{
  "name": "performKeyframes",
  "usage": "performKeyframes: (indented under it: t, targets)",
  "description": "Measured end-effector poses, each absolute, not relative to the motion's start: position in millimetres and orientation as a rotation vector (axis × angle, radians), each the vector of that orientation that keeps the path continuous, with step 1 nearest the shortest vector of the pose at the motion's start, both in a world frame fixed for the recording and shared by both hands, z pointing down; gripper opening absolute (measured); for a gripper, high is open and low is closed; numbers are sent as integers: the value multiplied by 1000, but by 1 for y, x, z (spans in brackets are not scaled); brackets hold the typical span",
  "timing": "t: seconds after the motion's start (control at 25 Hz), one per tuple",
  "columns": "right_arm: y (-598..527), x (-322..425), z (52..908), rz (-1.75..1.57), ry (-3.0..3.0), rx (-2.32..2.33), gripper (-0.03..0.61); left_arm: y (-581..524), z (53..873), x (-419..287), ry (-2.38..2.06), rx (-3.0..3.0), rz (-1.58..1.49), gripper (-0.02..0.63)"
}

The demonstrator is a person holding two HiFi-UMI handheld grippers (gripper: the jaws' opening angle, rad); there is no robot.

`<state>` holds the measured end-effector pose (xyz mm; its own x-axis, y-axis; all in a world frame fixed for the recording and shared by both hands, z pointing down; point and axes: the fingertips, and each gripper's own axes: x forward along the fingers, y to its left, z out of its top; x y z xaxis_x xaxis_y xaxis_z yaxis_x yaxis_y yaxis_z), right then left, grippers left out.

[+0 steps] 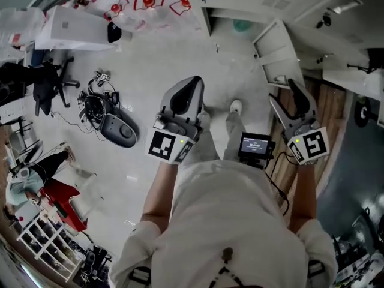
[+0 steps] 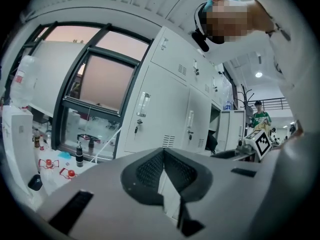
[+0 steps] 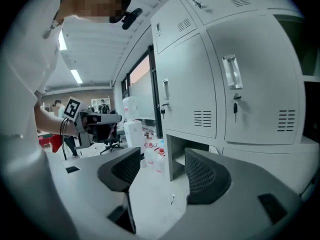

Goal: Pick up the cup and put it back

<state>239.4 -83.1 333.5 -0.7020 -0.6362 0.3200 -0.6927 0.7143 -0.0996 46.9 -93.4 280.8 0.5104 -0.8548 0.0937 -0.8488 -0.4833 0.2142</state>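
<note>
Pale floor (image 1: 162, 59) — cable tangle (image 1: 96, 104), red-capped bottles (image 1: 148, 2) on it.

The left gripper (image 2: 163, 153) has its jaws pressed together, with nothing between them. Beyond it stand grey metal lockers (image 2: 165, 104) beside a dark-framed window (image 2: 100, 81). A dark bottle (image 2: 79, 155) stands low at the left. The other gripper's marker cube (image 2: 263, 142) shows at the right.

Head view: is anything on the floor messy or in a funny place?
Yes. A tangle of black cables and a grey gadget lie loose in the middle of the floor, where someone could trip over them. A white cabinet door also stands open, sticking out into the room.
</note>
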Motion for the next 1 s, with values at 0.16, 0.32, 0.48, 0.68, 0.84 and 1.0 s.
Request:
performKeyframes:
  t: [0.16,0.32,0.48,0.68,0.84,1.0]
  targets:
    - [-96,231,357,305,-2665,1002,261,-103,309,67,-1419,2511,-35,9]
    - [-105,208,395,337,-2662,1023,261,-113,353,74,-1340,2549,18,9]
    - [-108,182,449,399,-2631,965,261,-125,397,68,-1296,2536,36,8]
    - [-130,167,516,424,-2575,1016,261,-137,452,50,-1263,2472,41,9]
    - [-153,159,568,506,-2572,1103,261,-143,503,39,-1265,2432,30,9]
    - [-190,163,618,502,-2530,1256,261,-153,547,45,-1241,2425,10,9]
